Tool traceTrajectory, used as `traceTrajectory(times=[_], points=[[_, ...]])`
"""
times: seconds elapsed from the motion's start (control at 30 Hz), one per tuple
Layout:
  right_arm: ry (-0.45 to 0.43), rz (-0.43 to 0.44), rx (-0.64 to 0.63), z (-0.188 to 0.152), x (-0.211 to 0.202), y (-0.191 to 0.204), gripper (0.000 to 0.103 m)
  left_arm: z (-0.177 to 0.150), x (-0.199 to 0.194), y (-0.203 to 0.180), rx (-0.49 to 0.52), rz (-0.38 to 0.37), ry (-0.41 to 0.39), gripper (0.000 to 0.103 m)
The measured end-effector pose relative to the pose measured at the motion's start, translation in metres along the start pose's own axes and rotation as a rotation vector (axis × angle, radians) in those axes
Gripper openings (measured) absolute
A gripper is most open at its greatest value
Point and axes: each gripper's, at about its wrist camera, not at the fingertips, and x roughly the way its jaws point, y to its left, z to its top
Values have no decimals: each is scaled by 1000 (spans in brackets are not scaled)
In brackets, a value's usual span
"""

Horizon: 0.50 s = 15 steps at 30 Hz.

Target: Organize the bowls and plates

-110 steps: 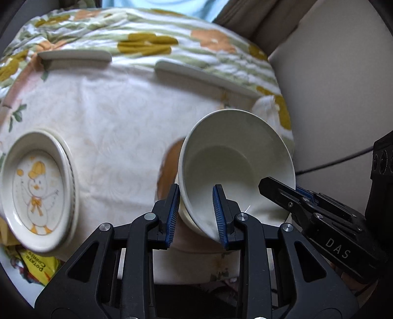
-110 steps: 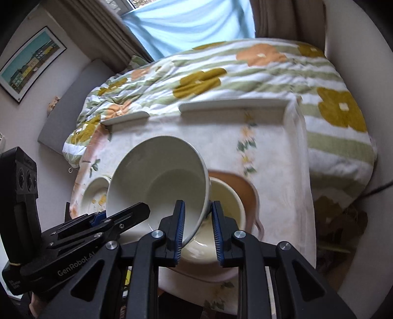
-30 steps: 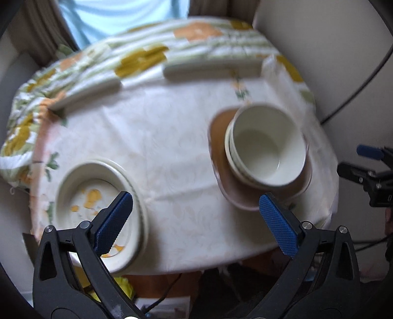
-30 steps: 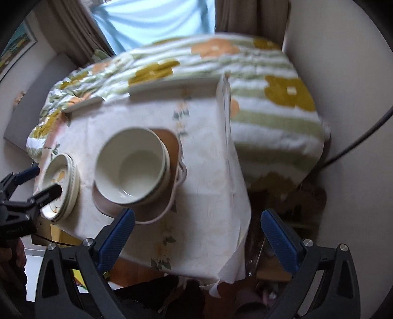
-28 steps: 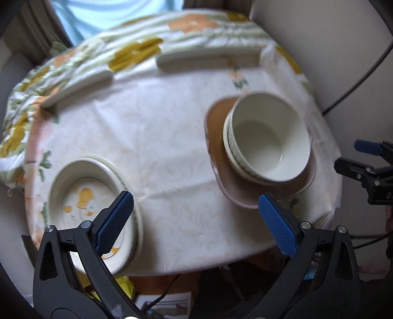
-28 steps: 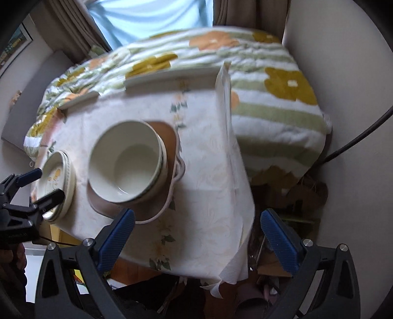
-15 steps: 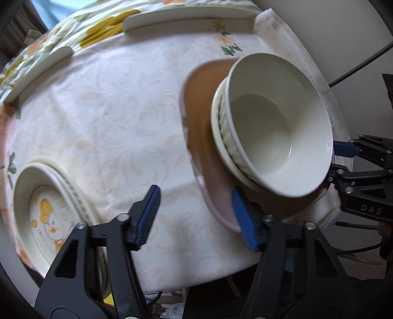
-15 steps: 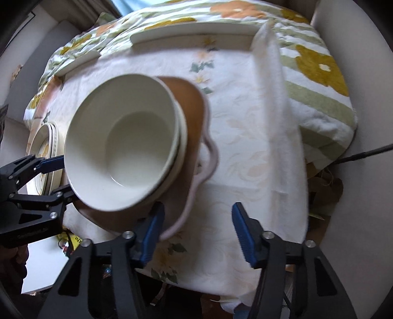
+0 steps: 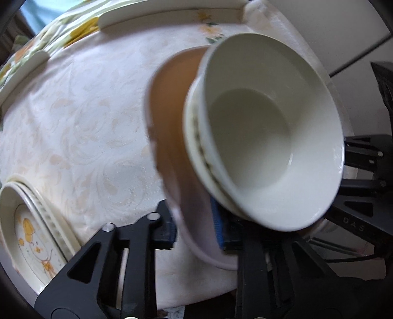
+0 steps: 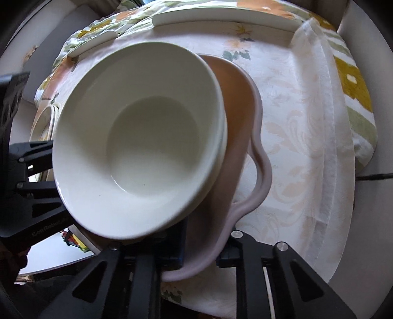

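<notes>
Gripping the pink plate point(image 9: 172, 117) from both sides now. Left gripper point(image 9: 196, 228) has its jaws closed on the plate's near-left rim, one finger under the lip, the blue pad point(image 9: 217, 220) on the top face. Right gripper point(image 10: 201, 247) is clamped on the near-right rim, just beside the wavy handle lobe point(image 10: 264, 171). The other gripper's body shows at the frame edge in each wrist view.

Task items: two nested white bowls point(image 10: 137, 137) sit on the pink plate, top bowl empty, lower bowl's rim point(image 9: 196, 147) showing beneath it. The bowl overhangs the near rim and hides part of both grips. The duck-print plate stack point(image 9: 32, 235) sits at the table's near-left corner, well apart from the pink plate.

Edges/room: the pink plate sits at the table's near-right corner, overhanging the near edge. Tablecloth point(image 9: 81, 127) is bare between the two stacks. Raised white rails point(image 10: 221, 20) run along the far edge, floral bedding point(image 10: 353, 86) beyond them. Cloth hangs folded off the right edge point(image 10: 326, 147), wall close on that side.

Versus 1.0 s ago: both grippers were wide open and well back from the table, the whole tabletop in view. At 0.5 s ago they were half closed, straddling the rim. Bowls were already stacked then, unchanged.
</notes>
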Motion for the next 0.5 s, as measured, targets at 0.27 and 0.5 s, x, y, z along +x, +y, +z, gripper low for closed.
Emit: traceTrajectory(times=[0.27, 0.5], points=[[-56, -12, -28, -9, -7, 0, 16, -3, -5, -10, 33, 43, -53, 16], [-102, -26, -50, -14, -14, 4, 16, -11, -18, -14, 23, 72, -89, 16]])
